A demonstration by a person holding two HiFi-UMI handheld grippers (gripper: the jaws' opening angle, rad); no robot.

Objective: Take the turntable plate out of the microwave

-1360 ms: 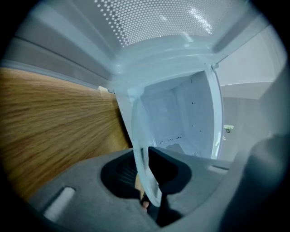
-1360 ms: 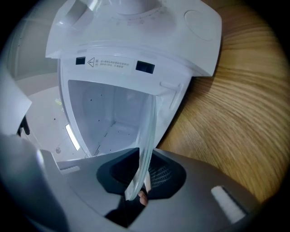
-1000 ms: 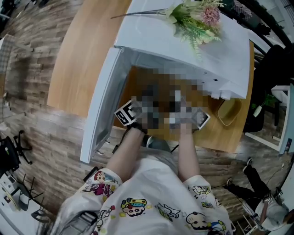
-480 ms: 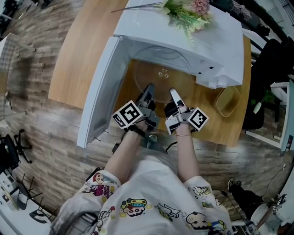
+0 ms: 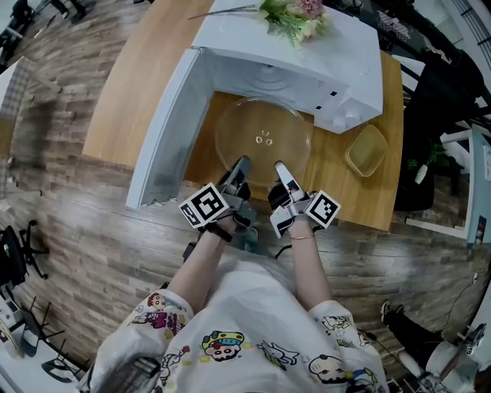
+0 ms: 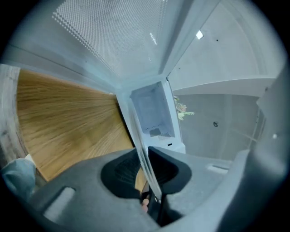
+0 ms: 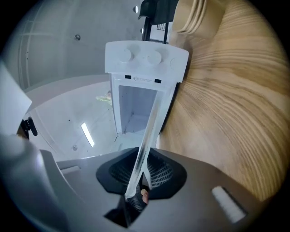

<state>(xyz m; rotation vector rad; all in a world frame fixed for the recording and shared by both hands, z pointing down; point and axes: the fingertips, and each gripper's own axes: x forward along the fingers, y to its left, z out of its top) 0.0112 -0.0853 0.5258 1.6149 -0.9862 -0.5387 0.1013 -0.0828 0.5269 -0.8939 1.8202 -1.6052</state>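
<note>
The clear glass turntable plate (image 5: pixel 263 138) hangs level over the wooden table (image 5: pixel 126 92), just in front of the open white microwave (image 5: pixel 307 61). My left gripper (image 5: pixel 241 164) is shut on the plate's near rim, left of centre. My right gripper (image 5: pixel 280 169) grips the same rim beside it; its jaws have just been opening slightly, with the rim still between the pads. In the left gripper view the glass edge (image 6: pixel 144 147) runs up from between the jaws (image 6: pixel 147 174). The right gripper view shows the same glass edge (image 7: pixel 147 129) between its jaws (image 7: pixel 140 174), with the microwave cavity (image 7: pixel 138 108) behind.
The microwave door (image 5: pixel 165 130) stands swung open at the left. A spray of artificial flowers (image 5: pixel 291 15) lies on top of the microwave. A small yellowish container (image 5: pixel 365 150) sits on the table at the right. The table's near edge is just under my grippers.
Both grippers have drawn back toward the person and slightly up, bringing the plate out of the microwave cavity into the open above the table.
</note>
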